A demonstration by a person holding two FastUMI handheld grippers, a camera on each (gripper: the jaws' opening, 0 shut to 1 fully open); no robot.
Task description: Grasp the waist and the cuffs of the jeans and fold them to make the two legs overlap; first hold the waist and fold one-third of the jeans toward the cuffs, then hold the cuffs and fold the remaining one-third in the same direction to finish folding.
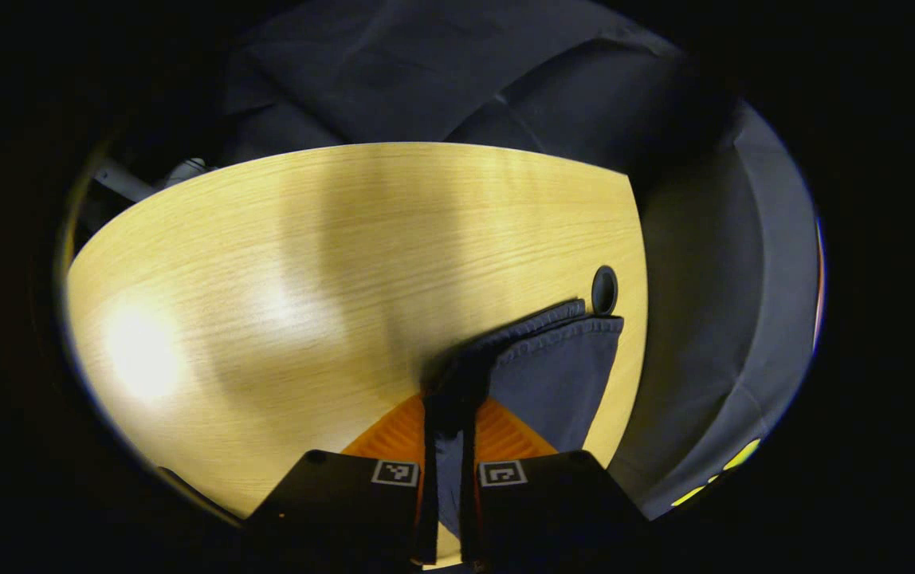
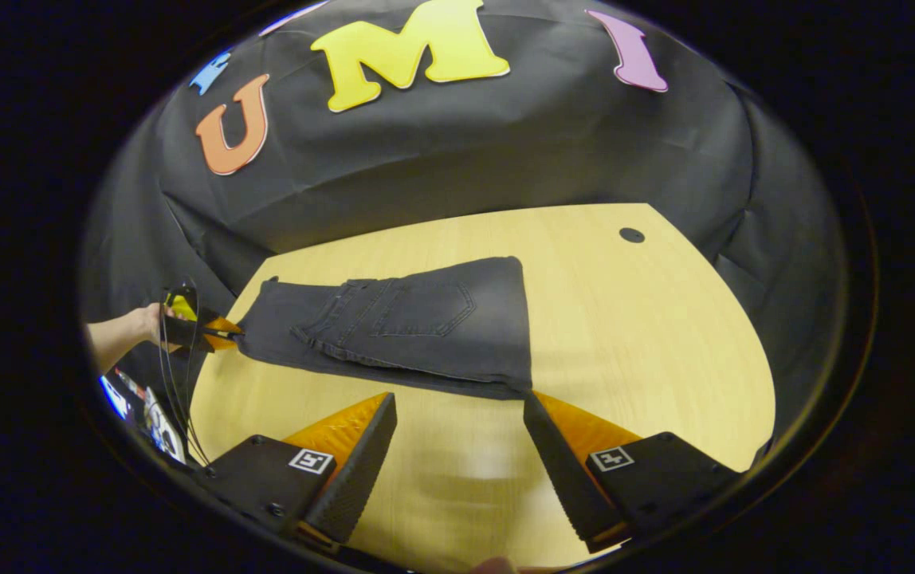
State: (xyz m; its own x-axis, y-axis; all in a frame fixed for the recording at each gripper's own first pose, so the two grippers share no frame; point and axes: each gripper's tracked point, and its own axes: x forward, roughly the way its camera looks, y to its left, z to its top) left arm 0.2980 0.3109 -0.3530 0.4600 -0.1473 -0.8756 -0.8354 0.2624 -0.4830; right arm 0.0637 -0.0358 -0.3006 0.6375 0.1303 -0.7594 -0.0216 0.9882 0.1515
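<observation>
The left gripper (image 1: 448,446) pinches the jeans (image 2: 418,323) at center frame. The right gripper (image 2: 457,446) is wide open, holding nothing. Next, it likely needs to grab the cloth for folding.

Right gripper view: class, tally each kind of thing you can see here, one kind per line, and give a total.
Jeans: 1
Tables: 1
Cable holes in the tabletop: 1
Tongs: 2, the right tongs up close, the left tongs farther off on the jeans' end
Hands: 1
Total: 6
</observation>
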